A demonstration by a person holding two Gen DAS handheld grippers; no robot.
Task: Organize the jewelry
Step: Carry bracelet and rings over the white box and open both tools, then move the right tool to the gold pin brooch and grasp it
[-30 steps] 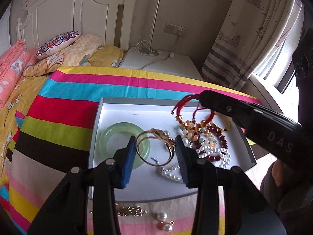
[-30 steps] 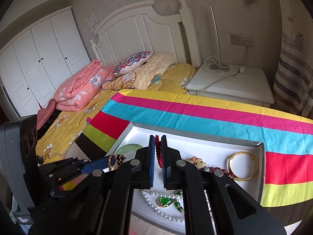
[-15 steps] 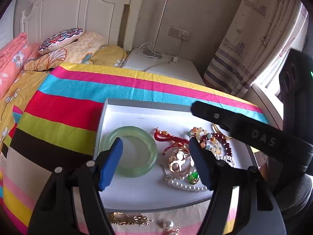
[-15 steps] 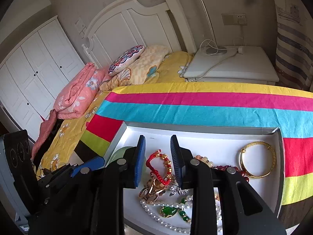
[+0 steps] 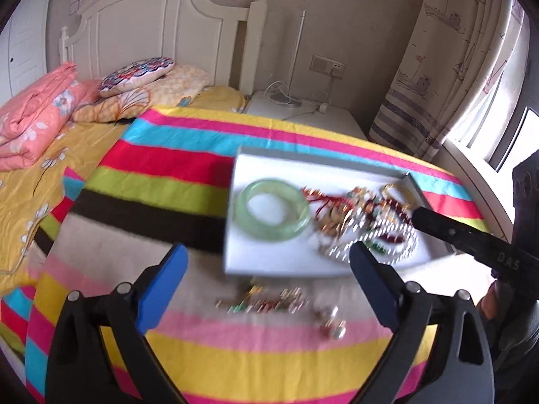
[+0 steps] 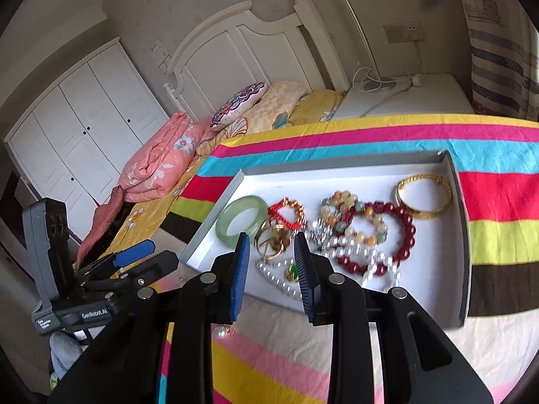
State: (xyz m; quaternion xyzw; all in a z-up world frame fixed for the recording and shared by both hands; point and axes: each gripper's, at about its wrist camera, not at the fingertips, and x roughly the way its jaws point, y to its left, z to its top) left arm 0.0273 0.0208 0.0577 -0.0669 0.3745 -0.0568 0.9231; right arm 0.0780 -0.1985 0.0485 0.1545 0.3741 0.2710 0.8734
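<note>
Two grippers, left (image 5: 266,276) and right (image 6: 272,262), jaws apart, empty, above striped cloth (image 6: 498,181), white tray (image 6: 462,229), bedroom.

Pale green bangle (image 6: 241,219), dark red bead bracelet (image 6: 402,235) and gold bangle (image 6: 425,196) in white tray (image 6: 460,235); multicoloured striped cloth (image 6: 498,202).

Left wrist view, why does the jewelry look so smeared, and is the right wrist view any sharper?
Left wrist view: motion blur streaks the jewelry pile and the loose pieces on the blanket, with window glare at right. Right wrist view: sharp, the red bead bracelet and gold bangle are crisp; both bend with fisheye distortion.
</note>
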